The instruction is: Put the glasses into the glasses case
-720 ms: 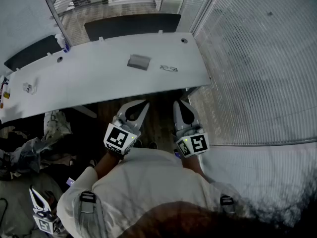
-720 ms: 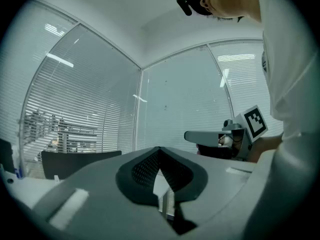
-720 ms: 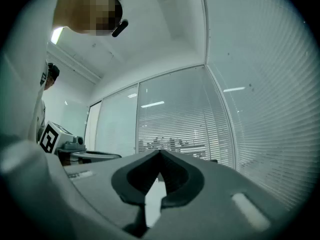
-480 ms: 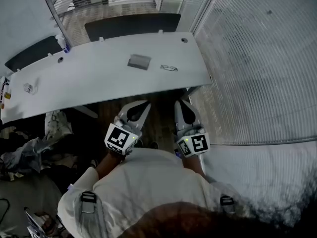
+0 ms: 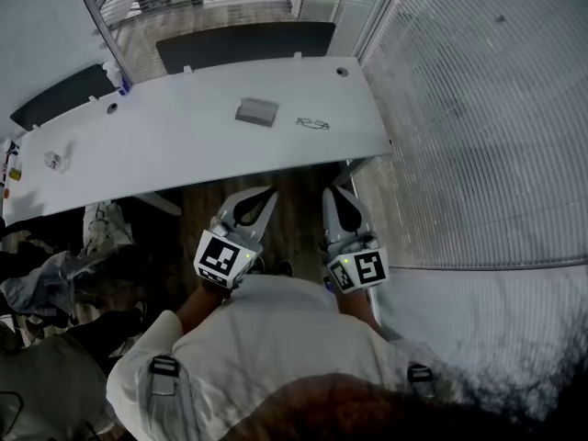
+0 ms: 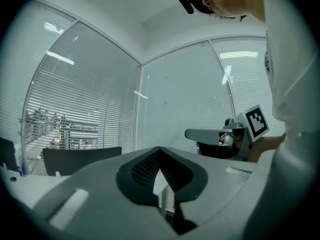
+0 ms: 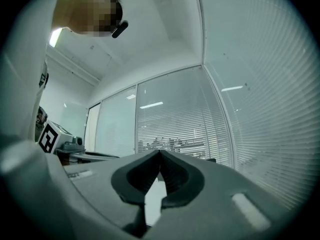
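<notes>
In the head view the grey glasses case (image 5: 257,111) lies shut on the white table (image 5: 175,150). The dark-framed glasses (image 5: 313,124) lie just right of it. My left gripper (image 5: 266,194) and right gripper (image 5: 335,193) are held side by side close to my body, short of the table's front edge and apart from both things. Each one's own view shows its jaws meeting at the tips with nothing between them: left gripper (image 6: 159,151), right gripper (image 7: 160,155). The right gripper (image 6: 235,134) also shows in the left gripper view.
Black chairs (image 5: 243,44) stand behind the table. A small bottle (image 5: 116,77) and small items (image 5: 55,161) sit at the table's left end. Glass walls with blinds (image 5: 478,118) close off the right. Bags and another person (image 5: 46,288) are at the lower left.
Both of my grippers have kept still. A spare marker-cube gripper at the lower left edge has dropped out of view, and the person there has shifted.
</notes>
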A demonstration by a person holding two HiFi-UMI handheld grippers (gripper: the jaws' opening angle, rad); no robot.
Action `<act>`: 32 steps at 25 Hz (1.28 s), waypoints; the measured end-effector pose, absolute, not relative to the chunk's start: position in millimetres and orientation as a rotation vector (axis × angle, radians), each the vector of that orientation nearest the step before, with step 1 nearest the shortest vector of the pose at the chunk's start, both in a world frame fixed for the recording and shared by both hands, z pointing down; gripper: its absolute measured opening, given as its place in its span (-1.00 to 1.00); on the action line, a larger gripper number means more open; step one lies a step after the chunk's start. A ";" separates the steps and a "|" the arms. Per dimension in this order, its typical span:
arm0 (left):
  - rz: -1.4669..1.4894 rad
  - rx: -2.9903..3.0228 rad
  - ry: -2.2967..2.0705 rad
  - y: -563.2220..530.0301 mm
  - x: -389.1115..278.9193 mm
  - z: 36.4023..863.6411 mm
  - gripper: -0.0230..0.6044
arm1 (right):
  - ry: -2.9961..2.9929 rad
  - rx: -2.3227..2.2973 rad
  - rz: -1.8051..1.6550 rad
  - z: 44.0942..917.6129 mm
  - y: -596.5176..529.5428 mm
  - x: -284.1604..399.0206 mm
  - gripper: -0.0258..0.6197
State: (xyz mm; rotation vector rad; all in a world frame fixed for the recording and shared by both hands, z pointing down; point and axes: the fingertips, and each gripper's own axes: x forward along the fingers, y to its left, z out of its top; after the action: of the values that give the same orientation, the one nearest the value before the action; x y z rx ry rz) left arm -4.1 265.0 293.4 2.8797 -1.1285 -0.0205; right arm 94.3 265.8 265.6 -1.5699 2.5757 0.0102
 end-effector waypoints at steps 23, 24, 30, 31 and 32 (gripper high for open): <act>-0.040 2.820 -1.151 208.7 53.7 313.4 -0.93 | 2.604 -1.589 -0.016 294.5 211.4 158.3 -0.92; -0.044 2.818 -1.153 198.2 51.1 315.0 -0.93 | 2.607 -1.589 -0.007 295.0 201.2 155.5 -0.92; -0.097 2.790 -1.135 121.3 25.0 322.2 -0.93 | 2.632 -1.568 0.023 296.0 125.6 125.4 -0.92; -0.105 2.786 -1.134 107.7 20.5 321.5 -0.93 | 2.637 -1.566 0.027 294.6 111.2 120.1 -0.92; -0.112 2.780 -1.135 94.2 15.9 320.5 -0.93 | 2.640 -1.566 0.030 292.8 96.9 115.0 -0.92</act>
State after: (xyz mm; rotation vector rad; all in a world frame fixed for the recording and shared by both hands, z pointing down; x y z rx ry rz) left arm 15.9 94.2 320.5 2.7804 -1.1348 -0.1120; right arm 115.0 96.9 292.8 -1.5660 2.6401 0.0305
